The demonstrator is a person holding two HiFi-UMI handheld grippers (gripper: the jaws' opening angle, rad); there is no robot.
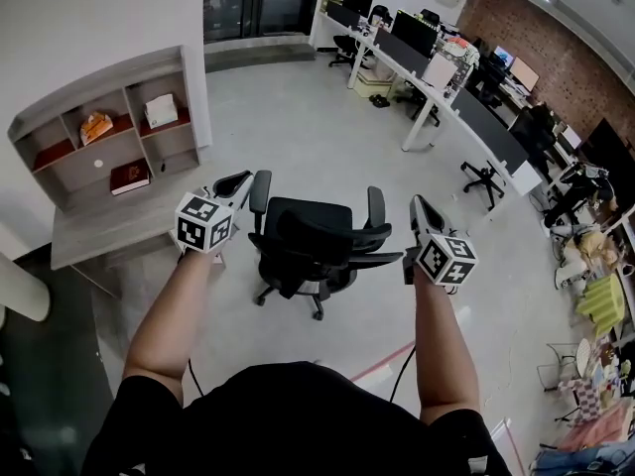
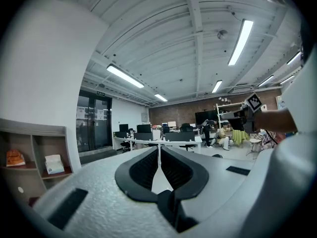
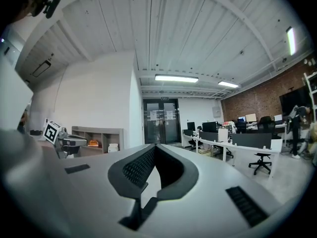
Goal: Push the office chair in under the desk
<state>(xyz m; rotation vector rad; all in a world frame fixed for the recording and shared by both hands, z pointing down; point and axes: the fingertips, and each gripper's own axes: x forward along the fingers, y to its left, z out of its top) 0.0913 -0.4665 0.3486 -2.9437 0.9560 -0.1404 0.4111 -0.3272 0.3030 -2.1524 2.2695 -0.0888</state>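
Note:
A black office chair (image 1: 313, 246) on castors stands on the grey floor right in front of me, its armrests on either side. My left gripper (image 1: 241, 179) hangs just left of the chair's left armrest, shut with nothing in it. At the right armrest, my right gripper (image 1: 417, 204) is also shut and empty. Neither visibly touches the chair. The long white desks (image 1: 437, 102) with monitors run along the far right. Both gripper views look level across the room over shut jaws; the left gripper (image 2: 158, 150) and right gripper (image 3: 155, 147) views do not show the chair.
A grey open shelf unit (image 1: 109, 142) with books stands on a low counter at the left. Other black chairs (image 1: 484, 178) sit by the desks. Clutter and a green seat (image 1: 600, 300) fill the right edge. A red line (image 1: 382, 362) marks the floor near my feet.

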